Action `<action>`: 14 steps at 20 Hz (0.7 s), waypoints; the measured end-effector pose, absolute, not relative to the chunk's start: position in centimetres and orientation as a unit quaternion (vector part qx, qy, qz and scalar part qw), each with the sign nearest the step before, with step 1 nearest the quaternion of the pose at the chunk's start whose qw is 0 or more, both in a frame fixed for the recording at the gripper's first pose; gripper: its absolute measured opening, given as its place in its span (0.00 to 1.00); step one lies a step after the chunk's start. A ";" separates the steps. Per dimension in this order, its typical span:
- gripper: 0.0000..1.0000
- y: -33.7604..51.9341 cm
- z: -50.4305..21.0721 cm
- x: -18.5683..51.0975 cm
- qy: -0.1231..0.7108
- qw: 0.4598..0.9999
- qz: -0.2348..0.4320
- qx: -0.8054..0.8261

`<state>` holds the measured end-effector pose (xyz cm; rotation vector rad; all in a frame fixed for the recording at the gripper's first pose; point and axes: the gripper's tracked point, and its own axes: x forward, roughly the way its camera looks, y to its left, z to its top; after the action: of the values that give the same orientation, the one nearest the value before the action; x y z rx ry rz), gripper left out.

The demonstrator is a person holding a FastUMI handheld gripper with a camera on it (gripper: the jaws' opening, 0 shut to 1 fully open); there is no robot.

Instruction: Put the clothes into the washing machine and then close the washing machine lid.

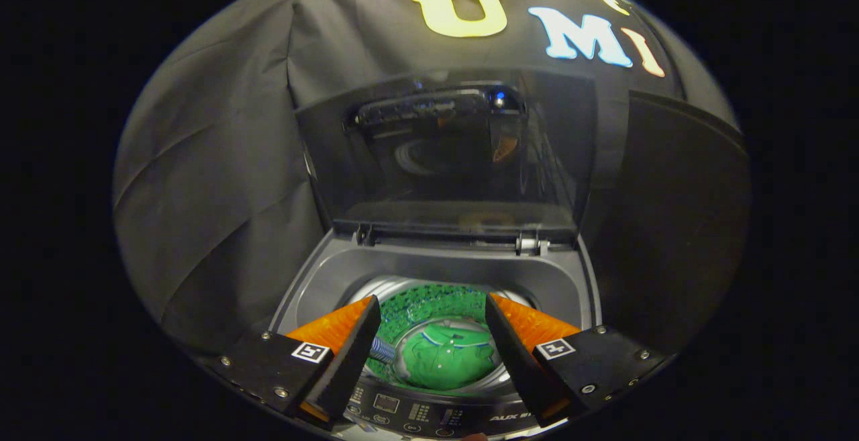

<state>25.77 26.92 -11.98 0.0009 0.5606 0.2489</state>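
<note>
Overhead, the gripper (429, 330) hangs above the mouth of the washing machine (322, 280), tipped to look down into it, with its two fingers spread wide apart and nothing caught between them. Each finger (352, 354) slants inward from a dark mounting block that carries a small square marker (311, 352), and the two tips sit level with each other at about the height of the drum's near rim, so the tool is held squarely with no visible roll to either side. Through the gap between the fingers lies the drum (402, 303), and at its bottom rests the green garment (446, 360), a crumpled piece with pale trim and a few small buttons, well below the fingertips and touching neither. A bit of blue-and-white striped material (382, 349) peeks out just beside the left finger, against the drum wall; what it belongs to cannot be told. Nearer than the fingers runs the control panel (416, 414) with its small display and round buttons. Beyond the drum, the grey top surround leads back to two hinges, and the lid (443, 152) stands raised and fully open, its dark glossy pane mirroring the machine. Behind and to both sides hangs the black cloth wall (201, 159) in loose folds.
</note>
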 end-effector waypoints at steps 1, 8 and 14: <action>0.96 27.1 -10.8 25.9 0.258 0.958 0.124 0.001; 0.96 27.4 -3.2 28.1 0.137 0.984 0.115 -0.007; 0.96 28.2 1.3 30.8 0.090 0.991 0.104 0.001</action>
<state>30.77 28.20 1.27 0.0014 0.1807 0.2084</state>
